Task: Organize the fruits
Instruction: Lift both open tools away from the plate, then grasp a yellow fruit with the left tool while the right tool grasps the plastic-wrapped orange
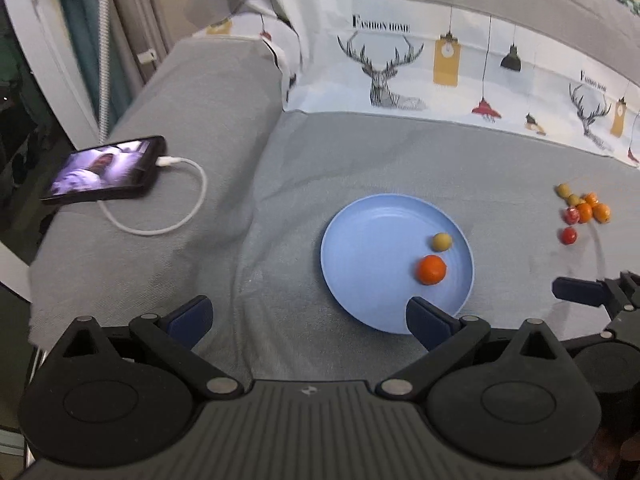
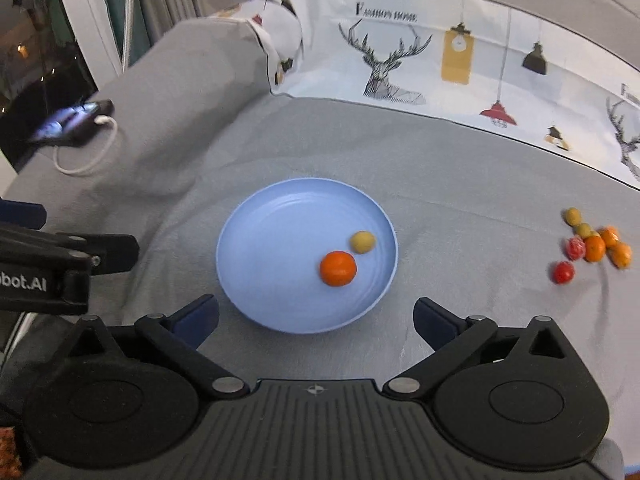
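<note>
Left wrist view: your blue plate [image 1: 360, 240] sits right of centre on the grey cover [image 1: 180, 160]. It holds two fruits in its lower right part: an orange [image 1: 432, 270] and a small yellow-green fruit [image 1: 442, 242] just above it, close together. The loose fruit pile [image 1: 582, 210] lies on the cover at the right edge, well apart from the plate, a mix of orange, red and yellow-green pieces. Your left gripper [image 1: 308, 320] fills the bottom of the frame with its jaws spread wide and nothing between them; the right fingertip overlaps the plate's near rim in the picture. Your right gripper [image 1: 580, 292] pokes in at the lower right. A phone [image 1: 104, 172] with a white cable [image 1: 176, 208] sits at the left.

Right wrist view: the plate [image 2: 272, 248] is at centre, with the orange [image 2: 338, 268] and the yellow-green fruit [image 2: 363, 242] right of its middle. The pile [image 2: 592, 244] is at the far right. Your right gripper [image 2: 316, 320] is at the bottom, jaws wide apart, empty, touching nothing. The left gripper [image 2: 60, 256] enters at the left edge.
</note>
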Tool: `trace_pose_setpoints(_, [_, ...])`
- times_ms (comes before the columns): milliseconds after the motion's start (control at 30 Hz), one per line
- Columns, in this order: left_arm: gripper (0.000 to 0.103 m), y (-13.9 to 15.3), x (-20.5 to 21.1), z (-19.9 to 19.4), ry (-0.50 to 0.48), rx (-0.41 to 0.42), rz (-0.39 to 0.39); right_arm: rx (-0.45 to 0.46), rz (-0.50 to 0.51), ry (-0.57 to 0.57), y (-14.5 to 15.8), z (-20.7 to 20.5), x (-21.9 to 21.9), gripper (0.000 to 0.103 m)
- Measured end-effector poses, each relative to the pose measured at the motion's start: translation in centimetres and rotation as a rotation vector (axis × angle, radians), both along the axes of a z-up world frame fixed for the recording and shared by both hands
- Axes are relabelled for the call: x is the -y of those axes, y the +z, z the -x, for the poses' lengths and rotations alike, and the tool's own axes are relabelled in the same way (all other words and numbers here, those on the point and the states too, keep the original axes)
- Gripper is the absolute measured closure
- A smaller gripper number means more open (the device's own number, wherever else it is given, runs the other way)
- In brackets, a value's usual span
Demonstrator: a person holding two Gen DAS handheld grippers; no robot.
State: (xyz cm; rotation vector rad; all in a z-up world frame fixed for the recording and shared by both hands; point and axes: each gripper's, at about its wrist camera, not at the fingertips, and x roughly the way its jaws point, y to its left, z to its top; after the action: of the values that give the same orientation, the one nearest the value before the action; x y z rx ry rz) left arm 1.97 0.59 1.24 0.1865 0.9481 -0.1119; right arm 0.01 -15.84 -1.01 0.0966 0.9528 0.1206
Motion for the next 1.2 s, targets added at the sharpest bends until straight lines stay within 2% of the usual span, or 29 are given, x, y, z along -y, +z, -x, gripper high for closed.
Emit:
trace_pose_setpoints(300, [0.000, 3.8, -0.3, 5.3, 0.002, 0.093, 0.017, 0.064, -0.025, -0.086, 2.9, 5.8, 2.4, 0.001])
trace_pose_setpoints(600, [0.000, 5.7, 0.3, 8.4, -0.017, 0.149, 0.022, 0.136, -0.042, -0.114, 4.4, 9.3, 3.4, 0.001])
trace_pose_setpoints(1067, [0.000, 5.2, 3.2, 7.4, -0.074, 0.150, -0.005, 0.188, -0.088, -0.189, 4.0, 10.9, 6.1, 0.001])
trace_pose_setpoints(1200, [0.000, 4.0, 4.7, 5.9, -0.117, 0.114, 0.005, 0.202, -0.111, -0.253, 3.3, 11.0, 7.3, 0.001])
